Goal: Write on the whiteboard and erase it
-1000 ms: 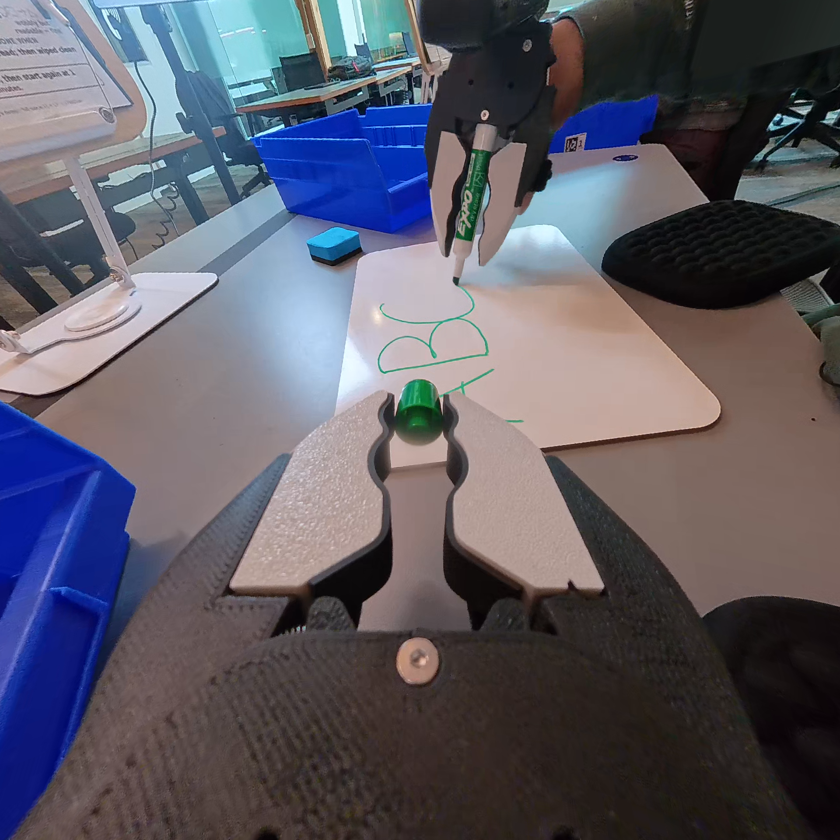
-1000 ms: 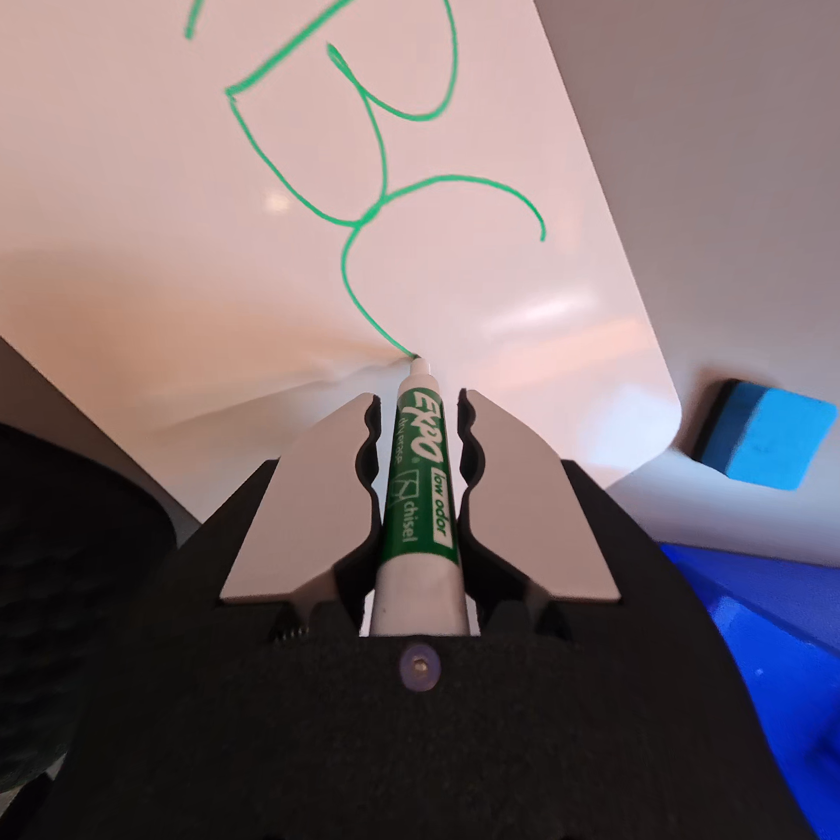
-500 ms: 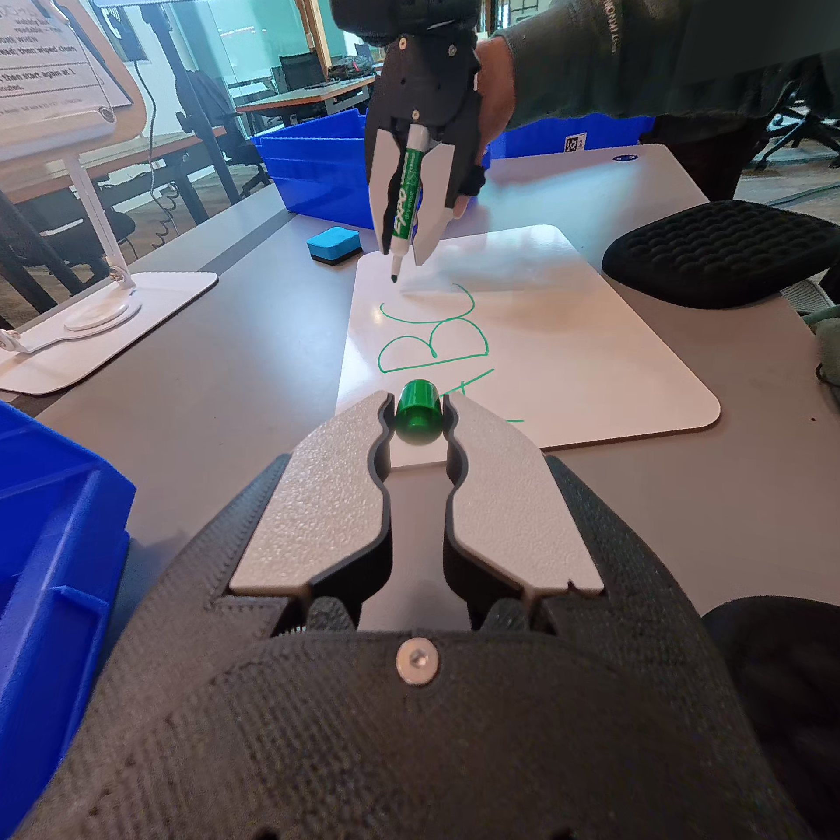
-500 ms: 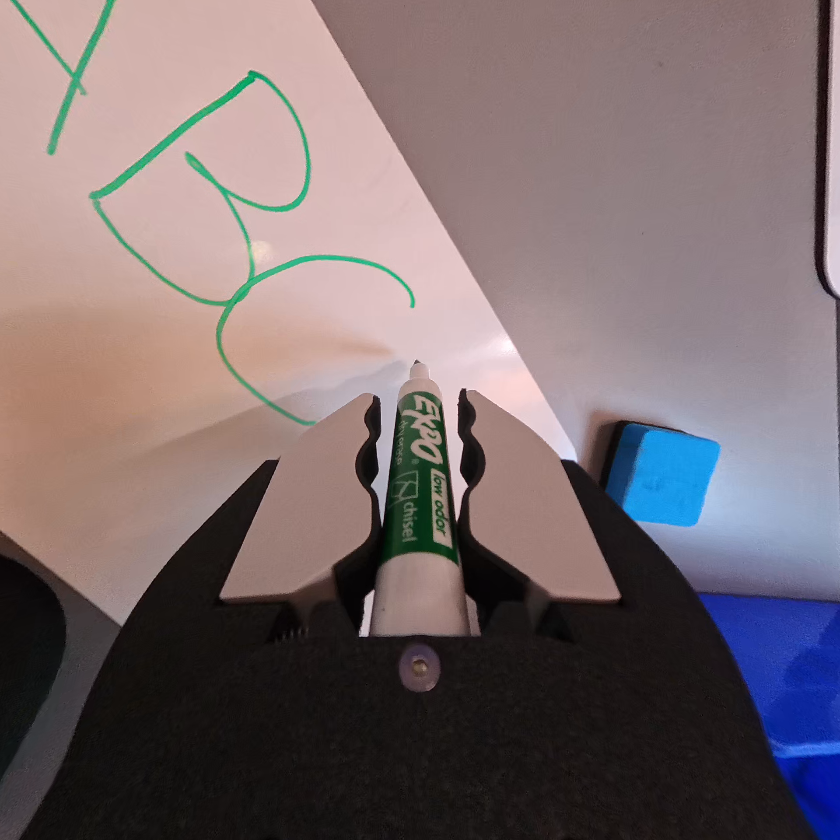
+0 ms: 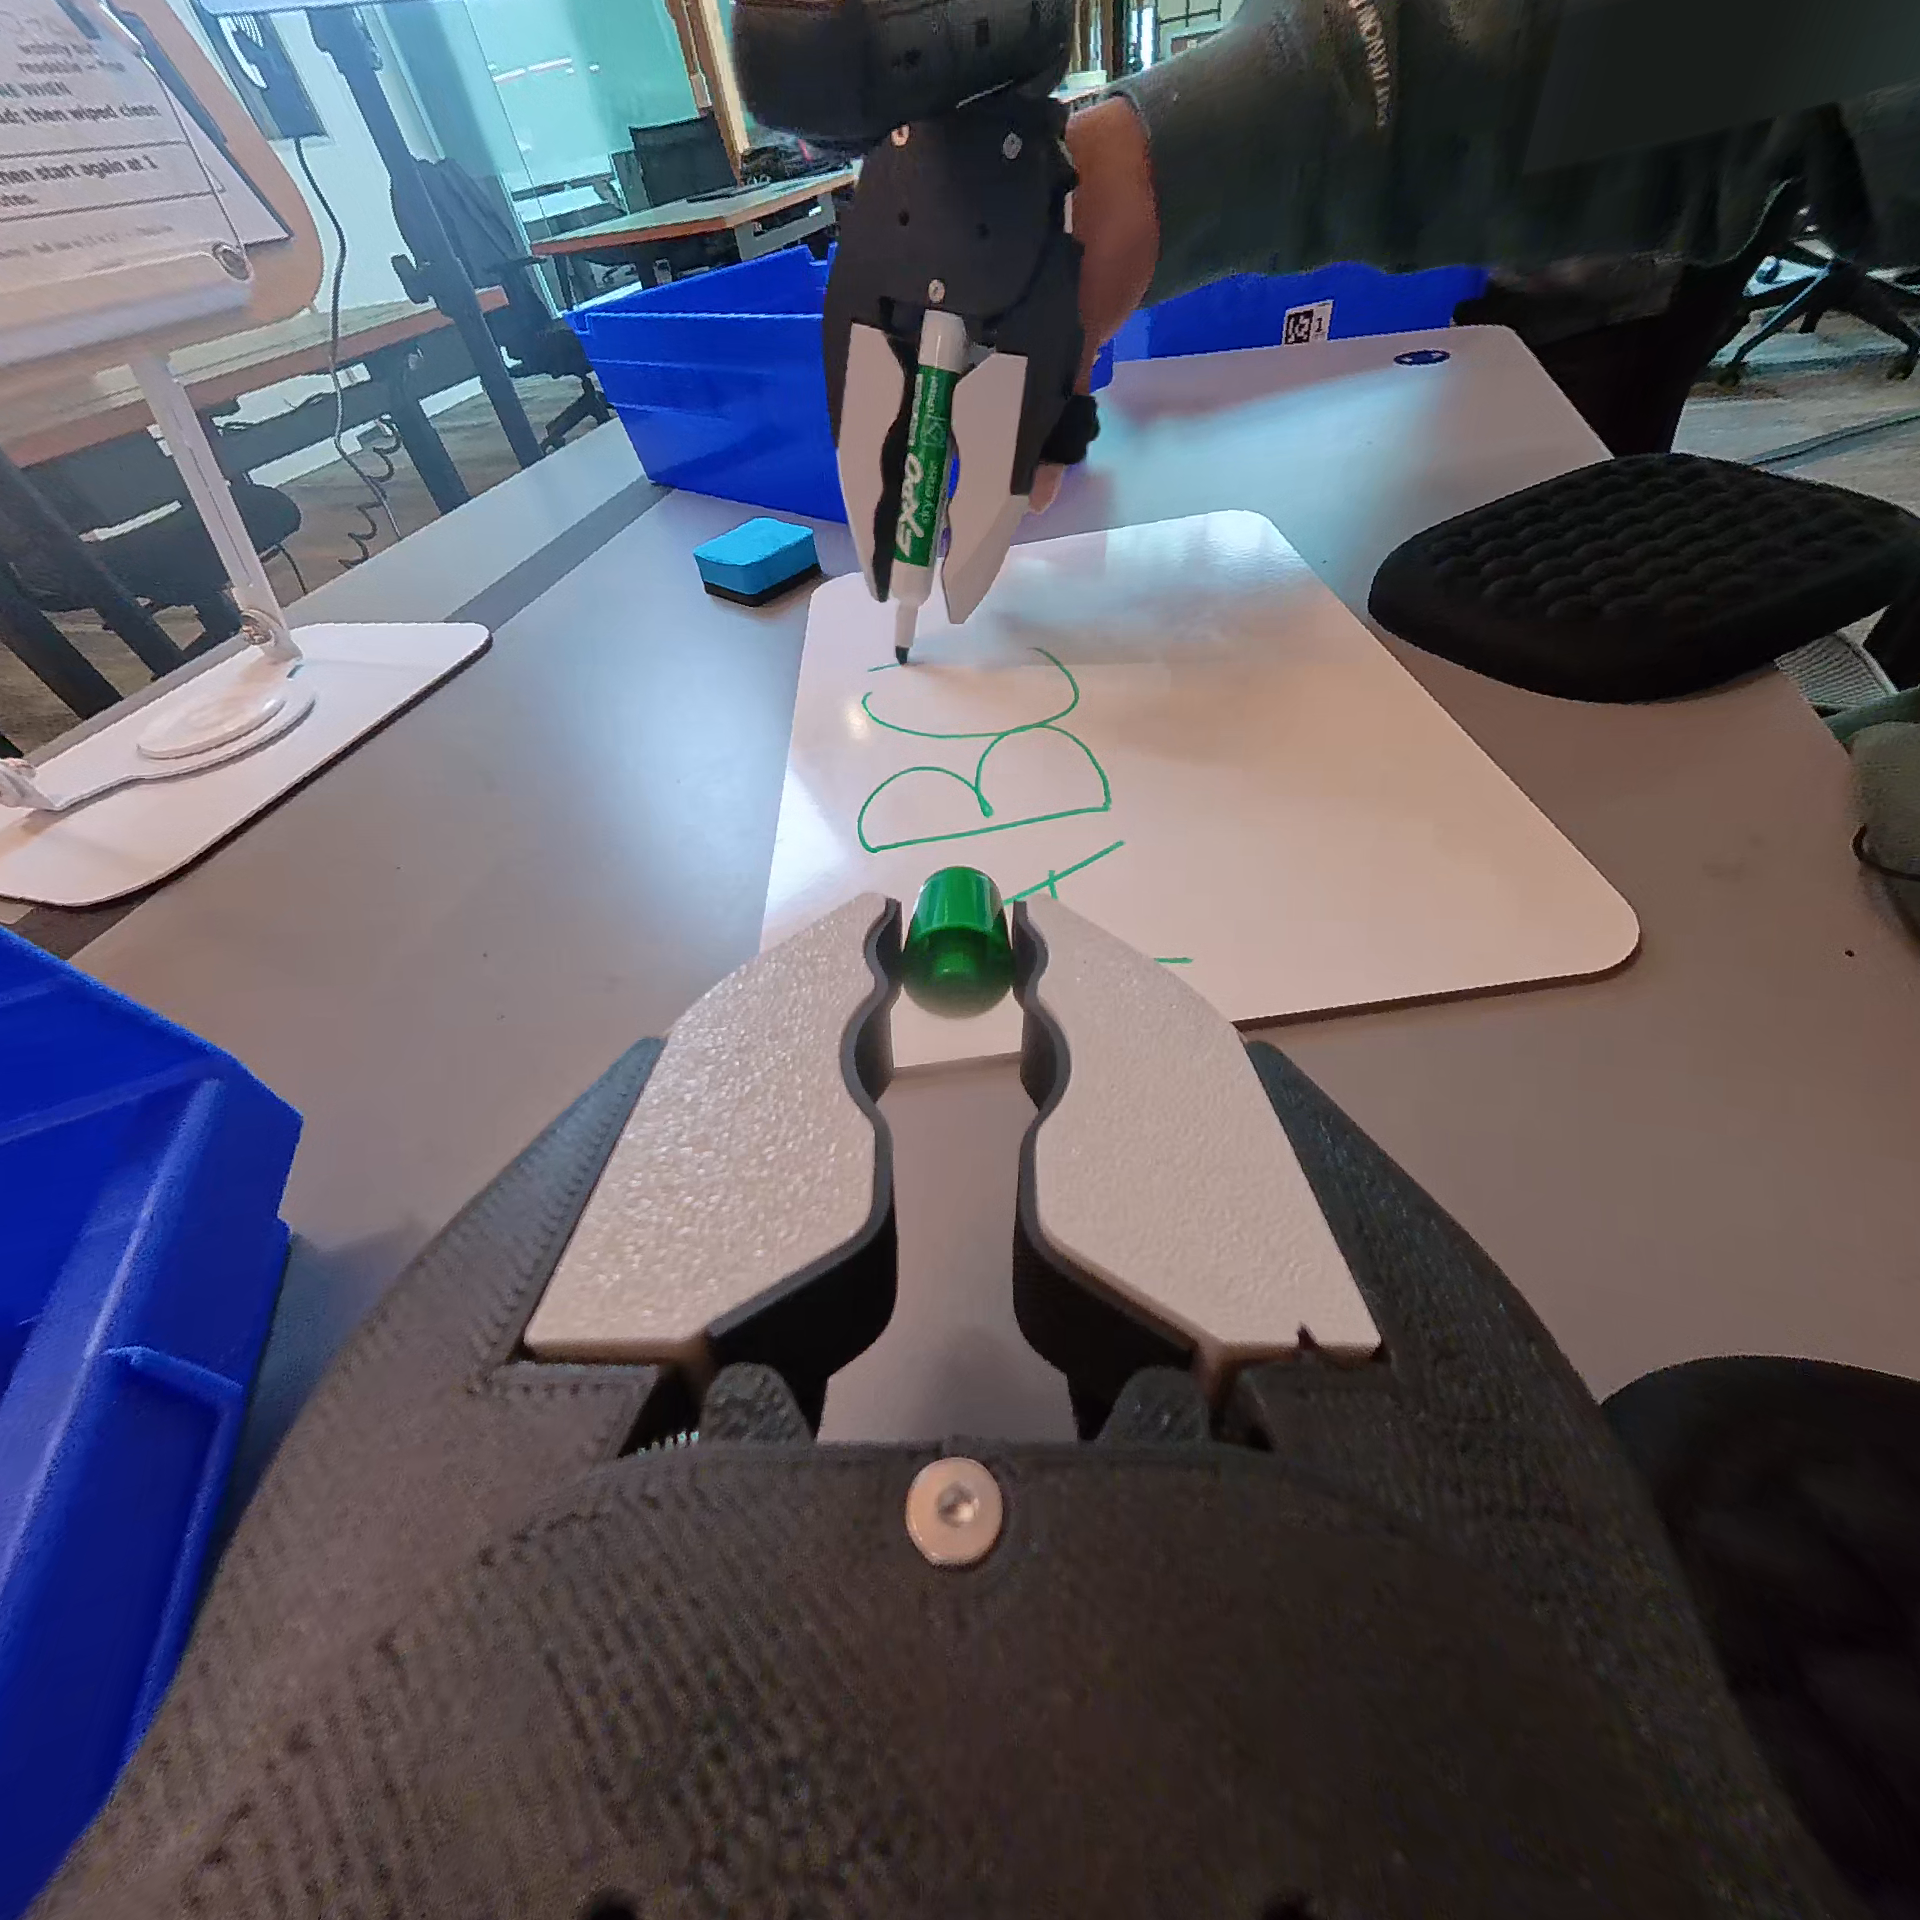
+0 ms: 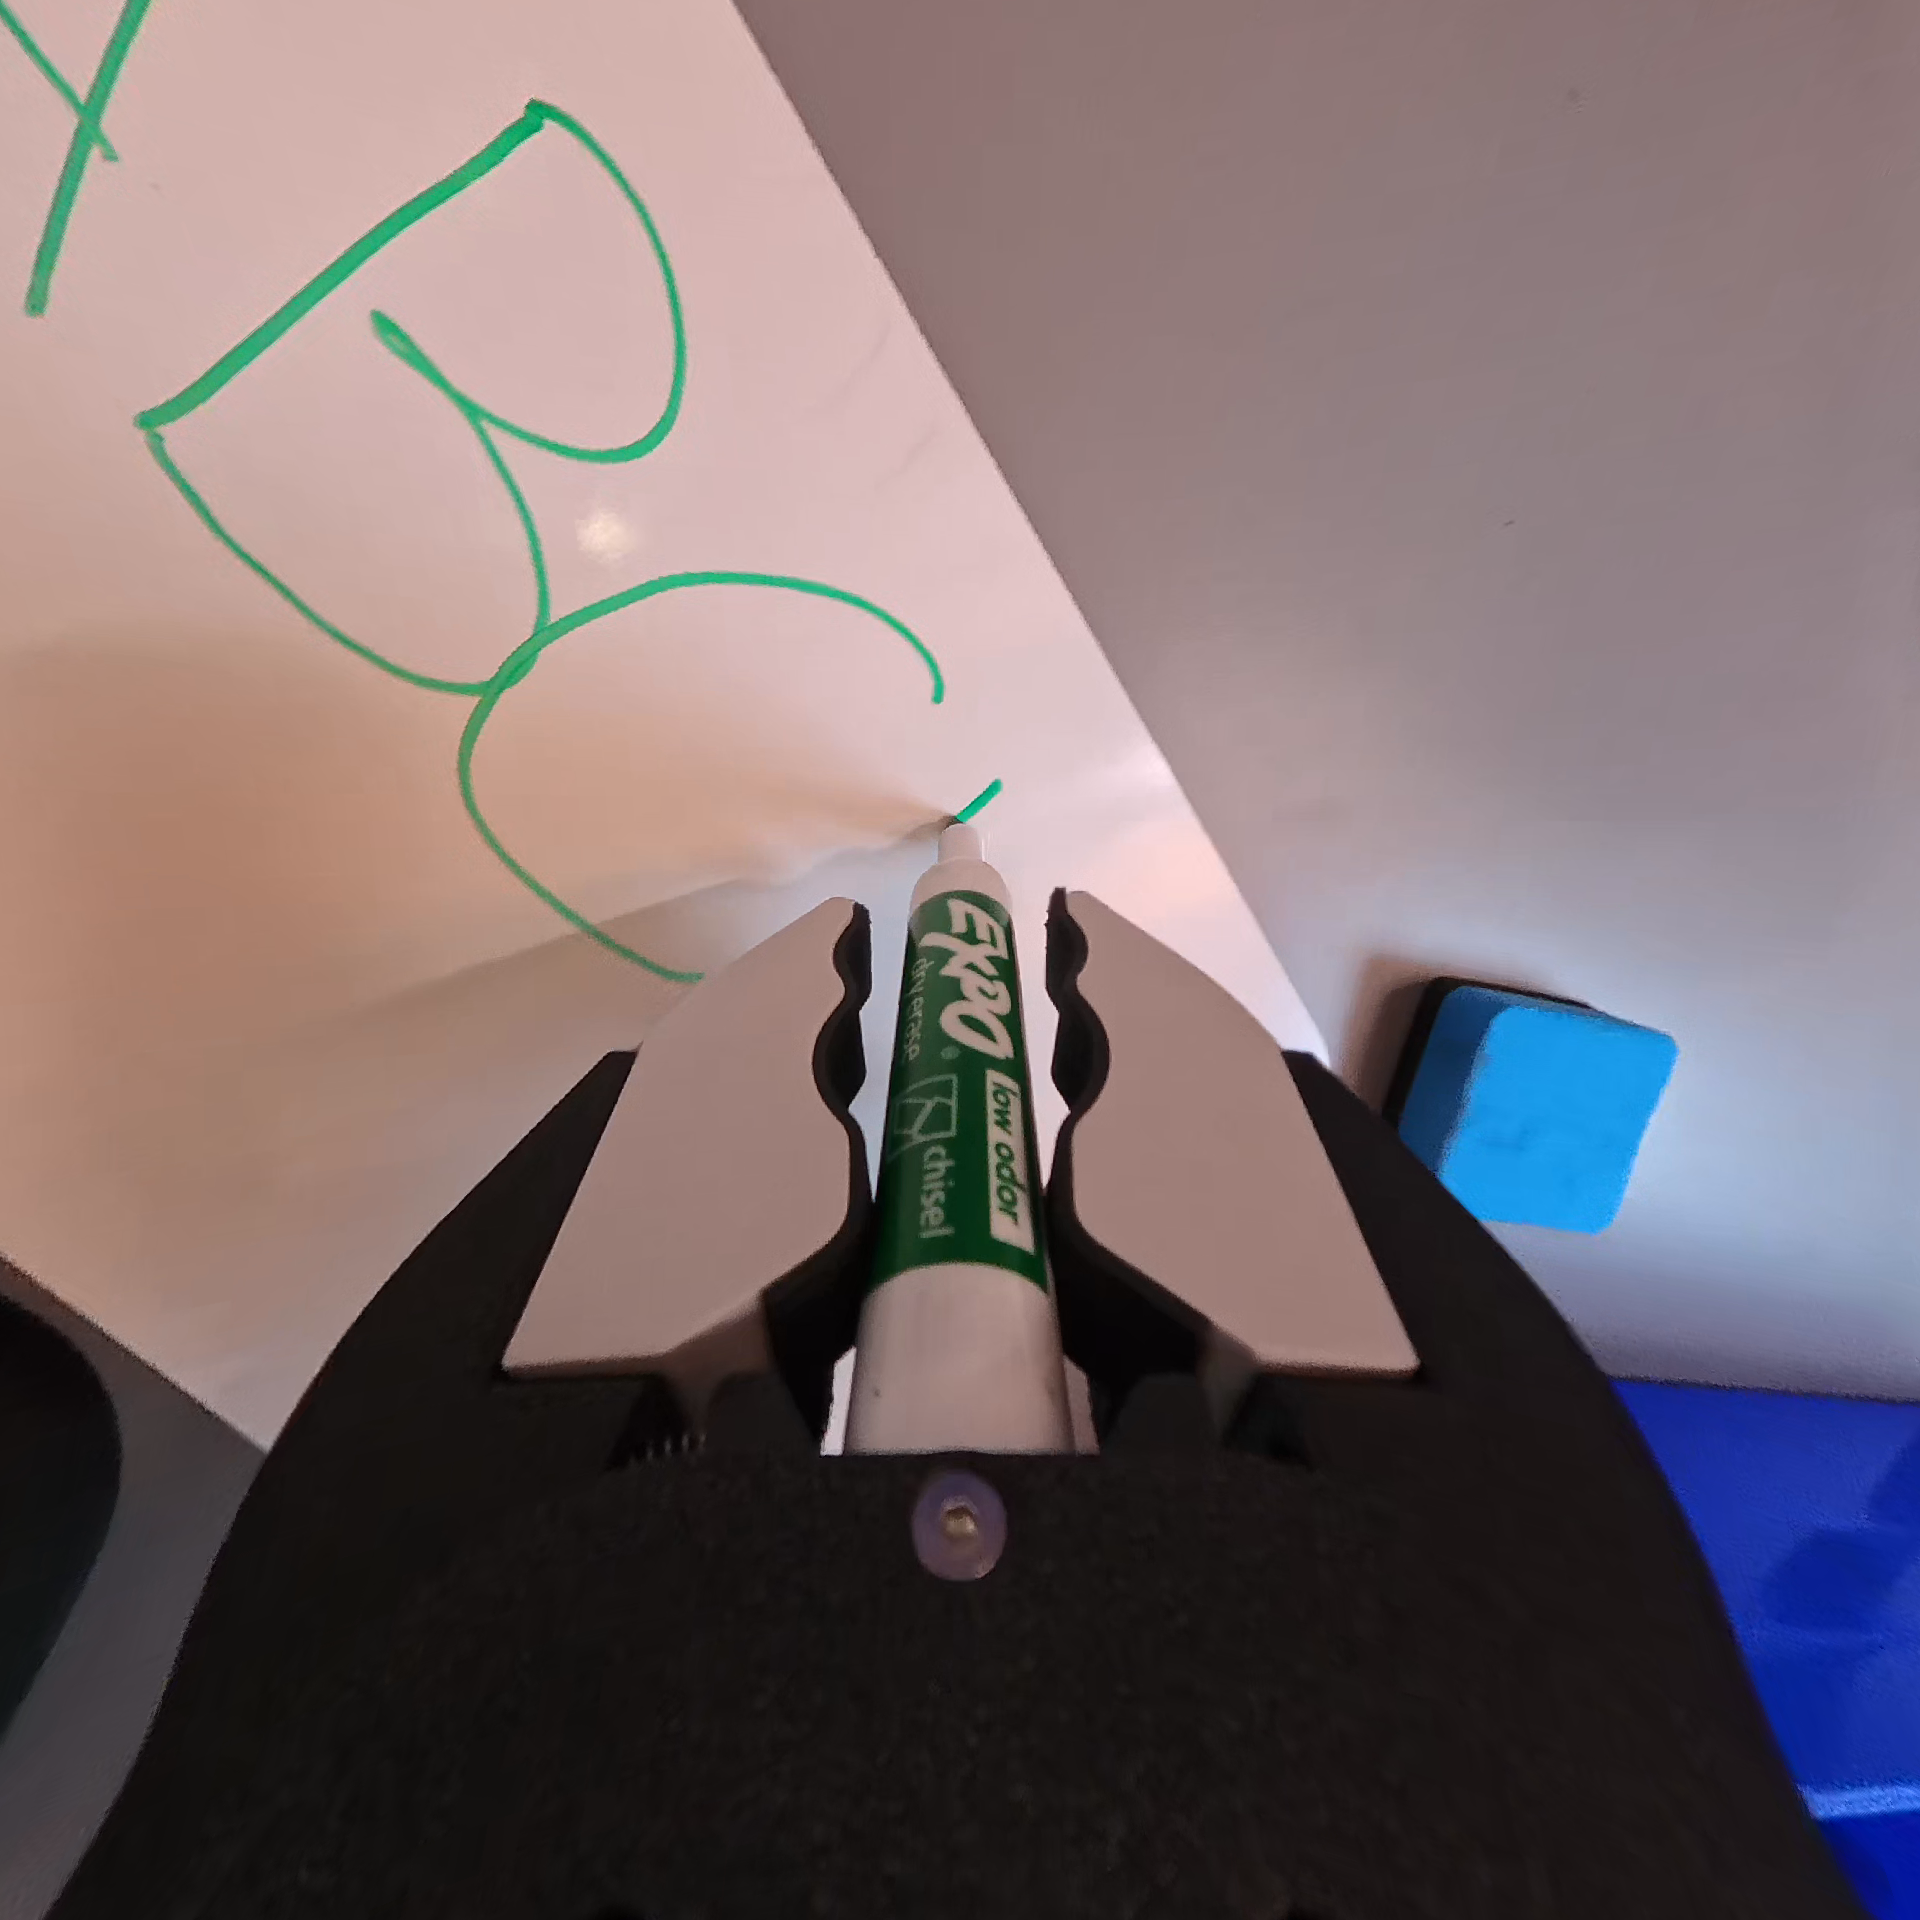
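Observation:
A white whiteboard [image 5: 1299, 810] lies flat on the grey table, with green handwritten letters [image 5: 977, 769] on its left part; it also shows in the right wrist view [image 6: 312, 831]. My right gripper [image 6: 956, 909] is shut on a green marker [image 6: 961, 1122] whose tip touches the board beside a short fresh stroke [image 6: 979, 805]. In the left wrist view the right gripper [image 5: 920, 608] points down at the board's far left corner. My left gripper [image 5: 954, 914] is shut on the green marker cap [image 5: 954, 940], held over the board's near edge. A blue eraser [image 5: 756, 558] [image 6: 1532, 1107] lies just beyond the board.
Blue bins stand behind the board [image 5: 717, 384] and at my near left [image 5: 94, 1299]. A white stand base [image 5: 239, 727] with a paper sheet sits at the left. A black cushion [image 5: 1652, 571] lies to the right of the board. A person's sleeve [image 5: 1455, 135] reaches over the table. Tip to tip, the grippers are about 25 cm apart. To the blue eraser [image 6: 1532, 1107]: right tips about 12 cm, left tips about 35 cm. My left wrist view [image 5: 755, 542] looks at it from another angle.
The right gripper lifted the marker from the last letter, moved left towards the board's edge, then set the tip down again and began a new short stroke. The left gripper stayed still.

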